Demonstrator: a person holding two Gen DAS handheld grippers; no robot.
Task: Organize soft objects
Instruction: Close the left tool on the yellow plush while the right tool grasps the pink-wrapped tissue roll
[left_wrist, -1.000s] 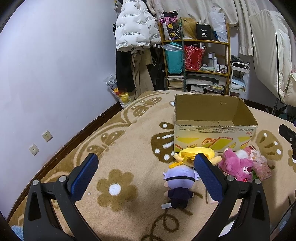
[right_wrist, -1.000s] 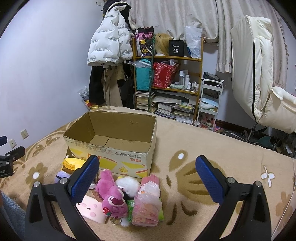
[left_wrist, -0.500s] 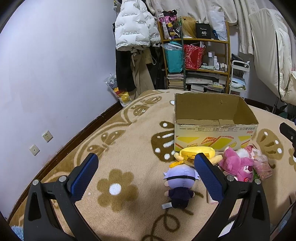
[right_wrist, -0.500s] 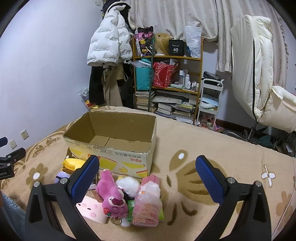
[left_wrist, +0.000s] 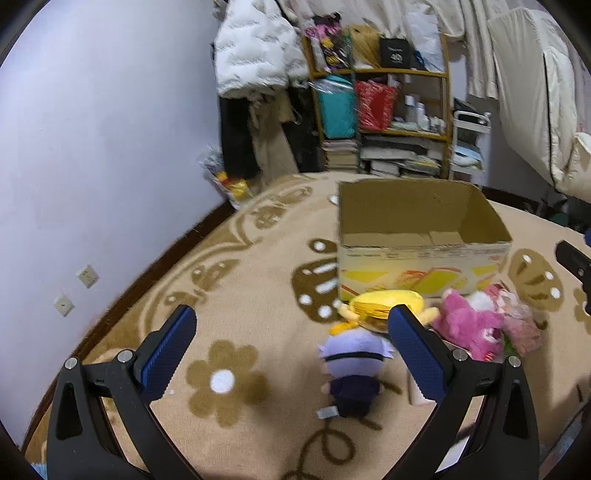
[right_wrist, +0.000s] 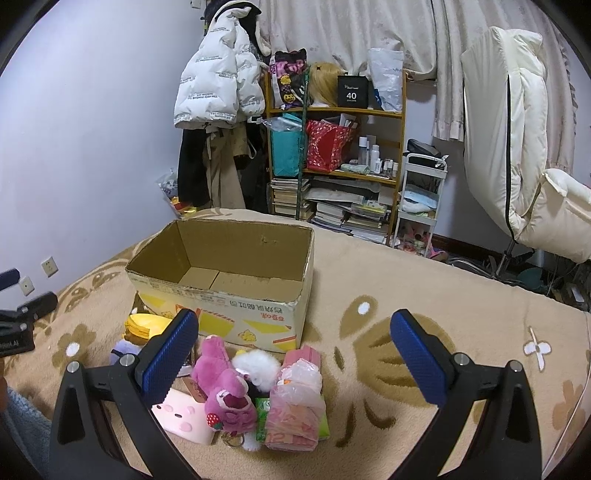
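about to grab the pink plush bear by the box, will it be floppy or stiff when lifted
The pink plush bear looks stuffed and fuzzy, so it will probably squash between the pads and sag somewhat. It likely weighs little for its bulk. It leans against the white fluffy toy, which may shift when it lifts.

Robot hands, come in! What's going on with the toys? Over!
Left gripper open, empty. Right gripper open, empty. Toy pile on rug before empty cardboard box. Nothing in the way.
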